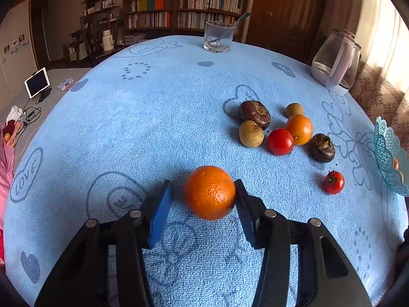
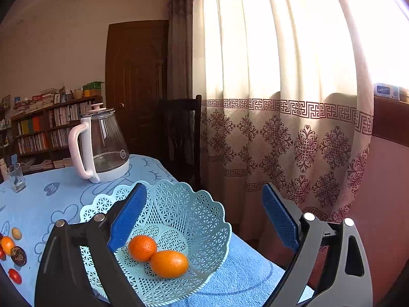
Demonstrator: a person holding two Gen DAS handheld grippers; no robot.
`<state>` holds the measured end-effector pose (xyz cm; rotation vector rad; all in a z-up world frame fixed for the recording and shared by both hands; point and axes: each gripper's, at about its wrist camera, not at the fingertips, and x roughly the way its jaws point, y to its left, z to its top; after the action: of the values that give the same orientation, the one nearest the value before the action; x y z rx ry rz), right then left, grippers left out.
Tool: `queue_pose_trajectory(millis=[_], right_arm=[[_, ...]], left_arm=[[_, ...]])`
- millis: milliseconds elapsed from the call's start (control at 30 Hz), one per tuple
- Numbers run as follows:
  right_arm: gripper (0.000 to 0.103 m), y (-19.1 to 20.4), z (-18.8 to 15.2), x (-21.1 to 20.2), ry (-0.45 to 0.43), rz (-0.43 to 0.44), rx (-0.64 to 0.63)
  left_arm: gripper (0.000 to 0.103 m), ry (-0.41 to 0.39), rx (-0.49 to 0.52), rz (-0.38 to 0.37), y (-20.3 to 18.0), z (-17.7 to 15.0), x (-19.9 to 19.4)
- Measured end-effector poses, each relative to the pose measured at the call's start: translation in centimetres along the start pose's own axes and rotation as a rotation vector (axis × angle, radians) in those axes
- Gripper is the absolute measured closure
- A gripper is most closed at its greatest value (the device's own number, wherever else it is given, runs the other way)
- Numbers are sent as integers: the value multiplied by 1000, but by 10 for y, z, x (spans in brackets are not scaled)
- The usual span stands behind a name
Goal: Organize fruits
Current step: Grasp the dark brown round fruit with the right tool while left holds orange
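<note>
In the left wrist view a round orange (image 1: 209, 192) lies on the blue towel between the fingers of my left gripper (image 1: 203, 192). The right finger touches it; the left finger stands a little apart, so the gripper is open. Beyond lie a small orange (image 1: 299, 129), two tomatoes (image 1: 280, 141) (image 1: 333, 182), two longans (image 1: 251, 133) and two dark chestnut-like fruits (image 1: 255, 114). In the right wrist view my right gripper (image 2: 202, 220) is open and empty above a light blue lattice basket (image 2: 204, 220) holding two oranges (image 2: 142, 247) (image 2: 169, 263).
A glass kettle (image 2: 102, 143) with a white handle stands behind the basket; a drinking glass (image 1: 219, 37) with a spoon stands at the table's far edge. The basket's rim (image 1: 386, 153) shows at the right of the left wrist view. Curtain and table edge lie right of the basket.
</note>
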<state>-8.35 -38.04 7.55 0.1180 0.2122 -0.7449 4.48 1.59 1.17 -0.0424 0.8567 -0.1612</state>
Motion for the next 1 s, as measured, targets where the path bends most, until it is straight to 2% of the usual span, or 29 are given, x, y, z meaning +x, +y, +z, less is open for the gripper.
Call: queue_pose_trajectory(millis=[33, 167, 267, 500, 633, 700, 833, 1000], right_arm=[[10, 3, 0, -3, -5, 9, -7], [10, 21, -3, -19, -18, 65, -44], [10, 38, -5, -28, 8, 139, -64], [9, 108, -8, -36, 174, 434, -136], [9, 167, -20, -34, 322, 628, -228], [9, 192, -29, -35, 378, 688, -273], [9, 227, -45, -33, 430, 715, -352], [13, 246, -59, -15, 532, 746, -349]], left_arm=[[64, -7, 8, -5, -2, 0, -1], [65, -25, 6, -24, -4, 0, -3], [65, -48, -12, -39, -1, 1, -7], [65, -94, -29, -31, 0, -1, -14], [65, -118, -20, -25, -2, -2, -19], [65, -118, -22, -24, -1, -2, -19], [64, -116, -32, -22, 0, -2, -19], [64, -109, -38, -21, 1, -3, -18]])
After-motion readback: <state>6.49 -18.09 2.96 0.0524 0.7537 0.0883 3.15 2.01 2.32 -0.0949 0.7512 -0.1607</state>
